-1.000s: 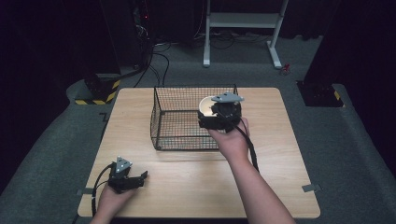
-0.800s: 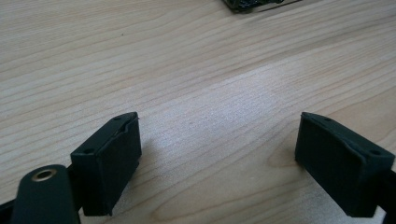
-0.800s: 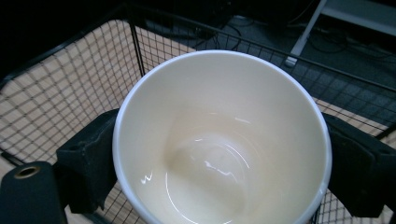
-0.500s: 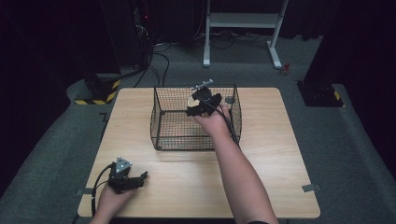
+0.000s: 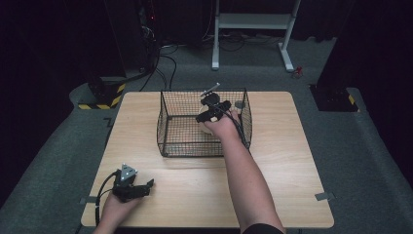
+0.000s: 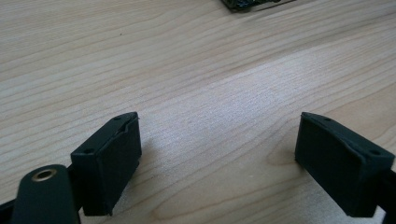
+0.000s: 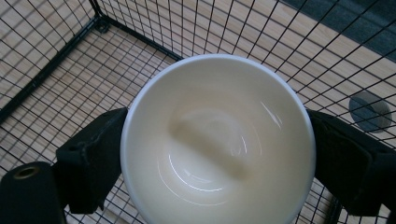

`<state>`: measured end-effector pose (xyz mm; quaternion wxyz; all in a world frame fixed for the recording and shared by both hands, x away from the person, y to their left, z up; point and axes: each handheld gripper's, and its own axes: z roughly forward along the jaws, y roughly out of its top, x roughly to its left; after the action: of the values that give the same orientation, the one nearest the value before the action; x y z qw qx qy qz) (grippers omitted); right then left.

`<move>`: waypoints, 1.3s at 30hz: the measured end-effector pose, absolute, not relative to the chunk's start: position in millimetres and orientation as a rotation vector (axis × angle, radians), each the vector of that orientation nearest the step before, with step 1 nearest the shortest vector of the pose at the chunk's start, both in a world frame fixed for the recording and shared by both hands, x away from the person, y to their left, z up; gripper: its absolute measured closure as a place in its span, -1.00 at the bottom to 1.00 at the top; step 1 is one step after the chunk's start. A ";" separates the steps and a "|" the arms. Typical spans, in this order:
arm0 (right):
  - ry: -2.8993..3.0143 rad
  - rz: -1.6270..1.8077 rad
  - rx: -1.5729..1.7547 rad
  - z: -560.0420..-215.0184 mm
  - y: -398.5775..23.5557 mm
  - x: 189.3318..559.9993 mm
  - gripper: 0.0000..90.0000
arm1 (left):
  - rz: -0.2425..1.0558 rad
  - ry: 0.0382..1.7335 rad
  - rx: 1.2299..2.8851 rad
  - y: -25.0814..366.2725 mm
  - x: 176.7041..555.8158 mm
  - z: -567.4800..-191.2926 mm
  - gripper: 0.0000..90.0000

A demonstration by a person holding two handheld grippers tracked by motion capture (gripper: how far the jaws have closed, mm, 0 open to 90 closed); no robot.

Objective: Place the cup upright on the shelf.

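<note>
A white bowl (image 7: pixel 217 140) sits between the jaws of my right gripper (image 7: pixel 219 154), which is shut on its sides. In the high view the right gripper (image 5: pixel 212 113) is inside the black wire basket (image 5: pixel 168 132), toward its right half, and a pale part of the bowl (image 5: pixel 204 128) shows under the hand. The bowl is empty and hangs over the basket's mesh floor (image 7: pixel 70 70). My left gripper (image 5: pixel 142 188) rests on the wooden table (image 5: pixel 282 161) near the front left corner. Its jaws stand wide open over bare wood (image 6: pixel 219 158).
A small grey disc (image 5: pixel 238 104) lies on the table just behind the basket's far right wall, also visible through the mesh as a grey disc (image 7: pixel 371 109). Grey carpet surrounds the table. A white stand (image 5: pixel 253 29) and cables lie beyond the far edge.
My right gripper has carried the bowl from above the basket's right rim leftward and down inside the basket. The left gripper has stayed in place.
</note>
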<state>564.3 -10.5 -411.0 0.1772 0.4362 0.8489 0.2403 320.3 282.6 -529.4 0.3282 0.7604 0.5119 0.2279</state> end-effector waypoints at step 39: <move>2.406 0.696 1.246 -404.6 -19.6 556.3 -0.79 | 0.598 1.339 1.990 282.5 320.3 -529.4 -0.67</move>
<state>556.3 -19.6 -404.6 0.1712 0.4387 0.8474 0.2451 320.3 282.5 -529.4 0.3284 0.7604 0.5117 0.2283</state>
